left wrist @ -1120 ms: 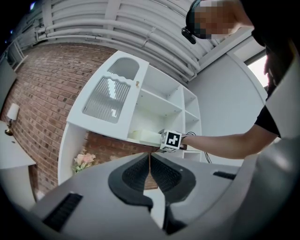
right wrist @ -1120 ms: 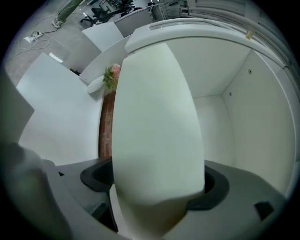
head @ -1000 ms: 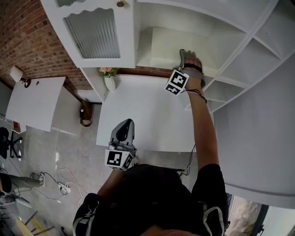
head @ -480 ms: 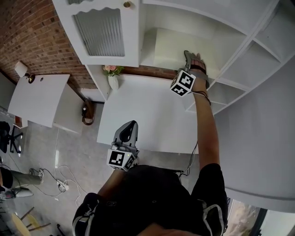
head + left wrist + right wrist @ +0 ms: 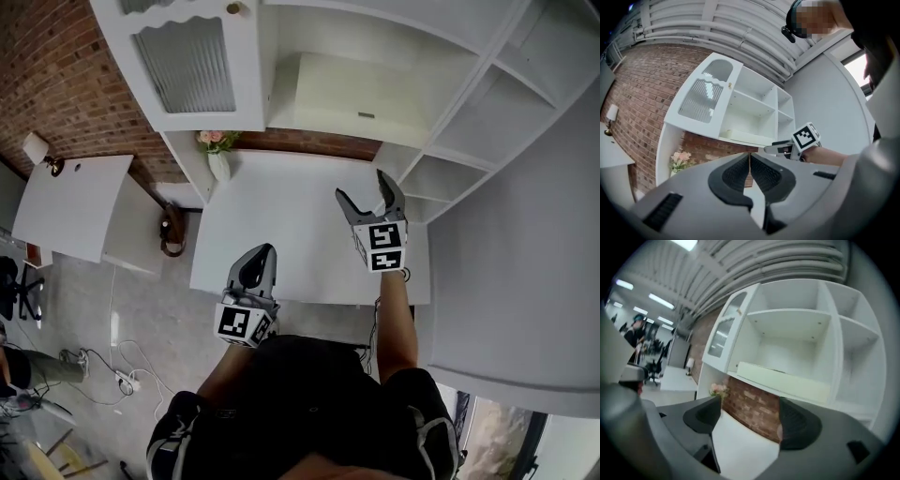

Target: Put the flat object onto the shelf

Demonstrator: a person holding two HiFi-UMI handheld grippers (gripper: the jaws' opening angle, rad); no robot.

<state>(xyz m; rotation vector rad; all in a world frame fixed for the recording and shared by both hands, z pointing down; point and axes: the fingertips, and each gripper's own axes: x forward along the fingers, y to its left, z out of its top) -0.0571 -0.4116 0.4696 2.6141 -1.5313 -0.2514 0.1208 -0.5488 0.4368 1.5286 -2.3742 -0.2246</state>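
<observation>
Hovering over the table's [image 5: 281, 234] near edge, the left gripper [image 5: 263, 254] is holding its jaws together, empty. Further right, the right gripper [image 5: 361, 187] is closing its wide-apart jaws around nothing, while the flat board [image 5: 366, 94] is lying on the shelf [image 5: 375, 33] beyond it.

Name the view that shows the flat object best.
Head view: the flat object shows its whole top face from above. The right gripper view gives mostly its long front edge; the left gripper view shows it small and distant.
</observation>
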